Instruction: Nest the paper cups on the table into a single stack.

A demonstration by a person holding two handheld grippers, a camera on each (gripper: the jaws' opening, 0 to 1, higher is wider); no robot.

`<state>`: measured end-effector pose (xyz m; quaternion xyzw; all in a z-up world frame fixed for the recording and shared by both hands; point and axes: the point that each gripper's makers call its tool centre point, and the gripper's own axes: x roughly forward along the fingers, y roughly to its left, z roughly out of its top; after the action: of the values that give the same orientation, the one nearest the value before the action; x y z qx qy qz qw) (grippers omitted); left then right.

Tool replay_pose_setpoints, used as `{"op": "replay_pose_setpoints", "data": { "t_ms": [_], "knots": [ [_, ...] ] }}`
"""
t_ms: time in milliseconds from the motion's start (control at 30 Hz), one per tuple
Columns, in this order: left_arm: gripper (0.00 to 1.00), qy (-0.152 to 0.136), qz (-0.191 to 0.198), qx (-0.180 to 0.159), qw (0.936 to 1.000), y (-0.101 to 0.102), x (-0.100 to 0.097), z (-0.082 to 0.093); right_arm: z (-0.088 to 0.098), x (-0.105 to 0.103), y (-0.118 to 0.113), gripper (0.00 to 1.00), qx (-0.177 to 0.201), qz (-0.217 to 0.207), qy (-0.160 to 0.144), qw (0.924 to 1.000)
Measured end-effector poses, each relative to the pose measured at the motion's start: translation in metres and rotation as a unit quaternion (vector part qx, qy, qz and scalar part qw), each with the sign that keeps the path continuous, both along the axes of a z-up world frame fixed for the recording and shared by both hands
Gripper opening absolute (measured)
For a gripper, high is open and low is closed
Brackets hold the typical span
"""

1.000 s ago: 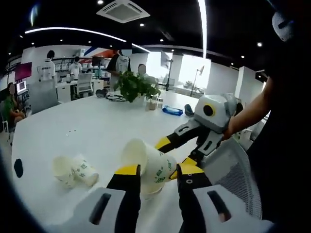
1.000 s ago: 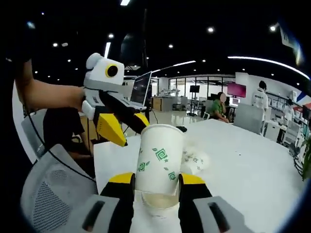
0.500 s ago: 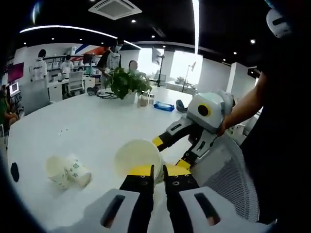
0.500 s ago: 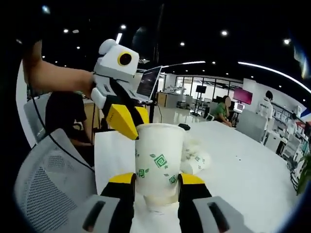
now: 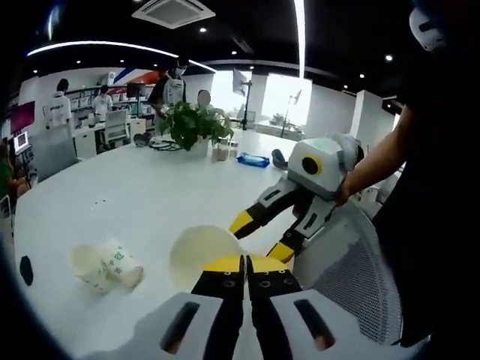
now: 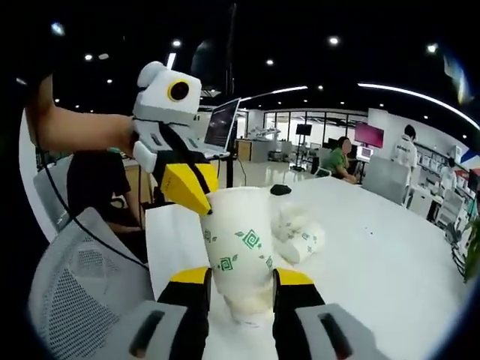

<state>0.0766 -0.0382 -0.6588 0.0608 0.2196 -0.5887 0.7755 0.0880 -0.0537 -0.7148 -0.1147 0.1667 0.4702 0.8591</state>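
A white paper cup with green marks [image 6: 238, 247] stands mouth-up between my right gripper's [image 6: 238, 279] jaws, which are shut on its lower part. In the left gripper view its round mouth [image 5: 196, 253] faces me, and my left gripper [image 5: 245, 266] is shut on the rim wall, jaws almost touching. The left gripper [image 6: 191, 191] reaches in from the left in the right gripper view, its yellow tip on the cup's rim. The right gripper [image 5: 262, 236] comes in from the right in the left gripper view. Two nested cups [image 5: 106, 264] lie on their side on the white table [image 5: 142, 195], also seen as lying cups [image 6: 300, 238].
A grey mesh chair [image 5: 349, 277] stands at the table's near edge, also seen as a chair [image 6: 79, 281]. A potted plant [image 5: 193, 126] and small items sit at the table's far end. A laptop [image 6: 221, 127] is behind the left gripper. Several people are in the background.
My left gripper's jaws went from wide around the cup to nearly together on its rim. The cup now tilts slightly in the right gripper's hold.
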Motion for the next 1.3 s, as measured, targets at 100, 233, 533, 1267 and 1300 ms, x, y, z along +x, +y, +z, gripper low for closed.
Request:
{"op": "replay_pose_setpoints", "data": {
  "t_ms": [100, 233, 533, 1267, 1300],
  "knots": [
    [0.00, -0.003, 0.002, 0.004, 1.0000, 0.001, 0.001, 0.000, 0.002, 0.002, -0.002, 0.33, 0.009, -0.008, 0.007, 0.9999],
    [0.00, -0.009, 0.005, 0.008, 0.9999, 0.002, 0.004, -0.001, 0.002, 0.003, -0.005, 0.35, 0.014, -0.016, 0.011, 0.9997],
    [0.00, -0.019, 0.004, 0.017, 0.9997, 0.000, 0.007, -0.003, -0.003, 0.000, -0.011, 0.43, 0.022, -0.031, 0.028, 0.9989],
    [0.00, -0.046, -0.014, 0.066, 0.9967, -0.009, 0.010, -0.018, -0.009, 0.004, -0.034, 0.74, 0.042, -0.089, 0.035, 0.9945],
    [0.00, -0.046, -0.015, 0.068, 0.9965, -0.009, 0.010, -0.018, -0.010, 0.003, -0.035, 0.75, 0.042, -0.089, 0.037, 0.9945]
  ]
}}
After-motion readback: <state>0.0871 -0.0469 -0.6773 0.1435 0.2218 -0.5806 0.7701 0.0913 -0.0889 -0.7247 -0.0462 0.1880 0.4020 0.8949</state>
